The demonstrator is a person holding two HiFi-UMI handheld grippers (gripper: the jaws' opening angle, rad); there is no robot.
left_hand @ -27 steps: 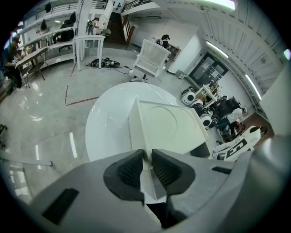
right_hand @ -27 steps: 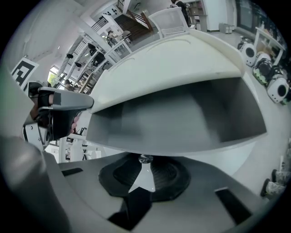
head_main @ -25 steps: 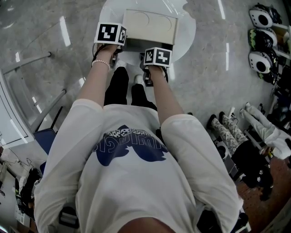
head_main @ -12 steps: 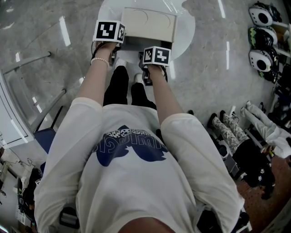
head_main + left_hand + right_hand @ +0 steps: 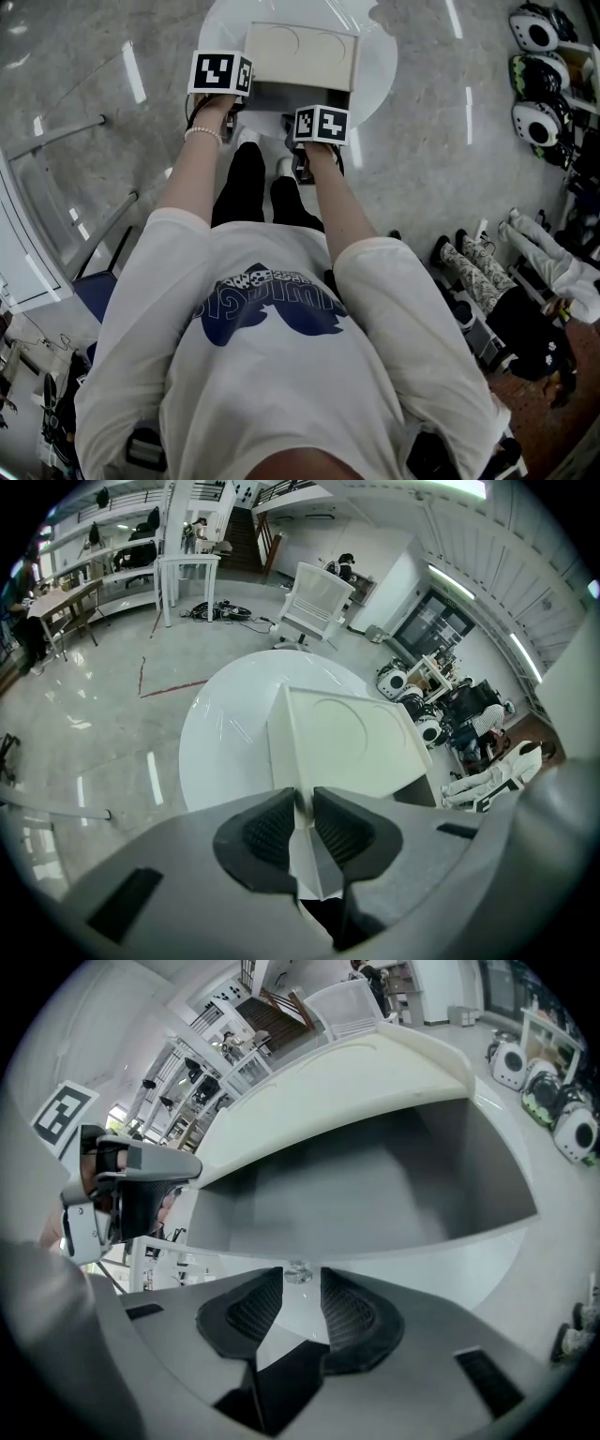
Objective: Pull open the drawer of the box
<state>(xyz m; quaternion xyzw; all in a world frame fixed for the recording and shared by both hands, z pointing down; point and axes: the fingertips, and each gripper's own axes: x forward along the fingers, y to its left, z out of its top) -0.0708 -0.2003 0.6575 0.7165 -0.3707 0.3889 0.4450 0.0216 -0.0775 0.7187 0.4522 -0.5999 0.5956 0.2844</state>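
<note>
A cream box [image 5: 305,49] stands on a round white table [image 5: 377,67]. Its drawer [image 5: 292,95] is pulled out toward me, and the grey inside [image 5: 375,1180] shows bare. The left gripper [image 5: 305,803] is shut on the box's near left corner [image 5: 302,789] and holds it still. A small clear knob [image 5: 298,1270] sits on the drawer's front rim. It lies between the pads of the right gripper [image 5: 302,1283], whose jaws are opening; a gap shows beside the knob. From the right gripper view, the left gripper [image 5: 122,1194] is seen at the box's left side.
My legs and shoes [image 5: 251,141] are under the table's near edge. Several round helmets [image 5: 539,80] lie on the floor at the right, with a seated person's legs [image 5: 487,272] close by. A white chair [image 5: 319,597] stands beyond the table.
The drawer has come out a little further toward me with the right gripper. The left gripper has stayed on the box's corner.
</note>
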